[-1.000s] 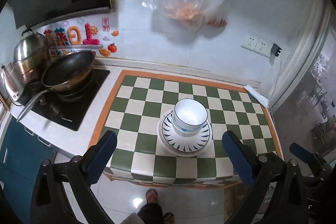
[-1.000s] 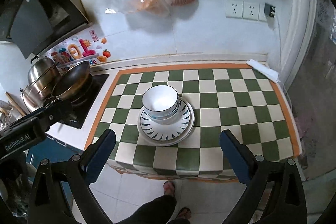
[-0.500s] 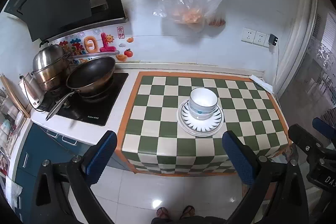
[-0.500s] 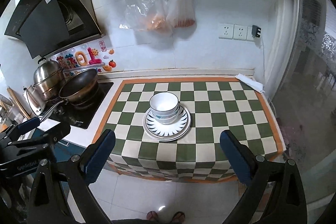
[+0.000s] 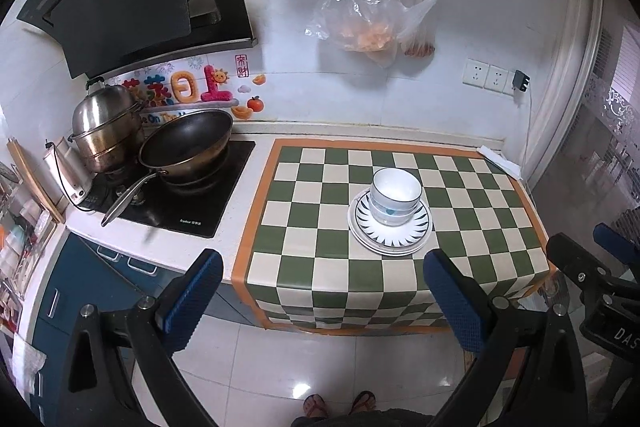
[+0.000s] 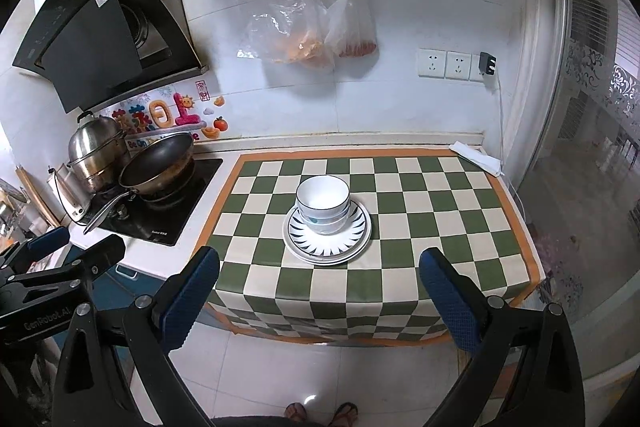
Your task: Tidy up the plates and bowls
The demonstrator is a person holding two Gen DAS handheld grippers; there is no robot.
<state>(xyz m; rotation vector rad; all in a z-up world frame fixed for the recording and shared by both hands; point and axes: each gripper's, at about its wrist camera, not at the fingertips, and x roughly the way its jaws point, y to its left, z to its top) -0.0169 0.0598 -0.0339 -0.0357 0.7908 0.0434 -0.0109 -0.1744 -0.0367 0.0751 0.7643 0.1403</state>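
You have the bowls (image 5: 396, 197) nested in one upright stack, mouths up: white inside, a thin dark line at the top rim, pale blue-grey bands and a small blue mark on the outer wall. How many bowls are nested, you cannot tell. The stack sits on the plates (image 5: 416, 233), toward their far-left part. The plates lie flat, stacked, white with dark pointed rays around the rim. On the checked cloth (image 5: 320, 227) covering the table, the plates rest near the middle.
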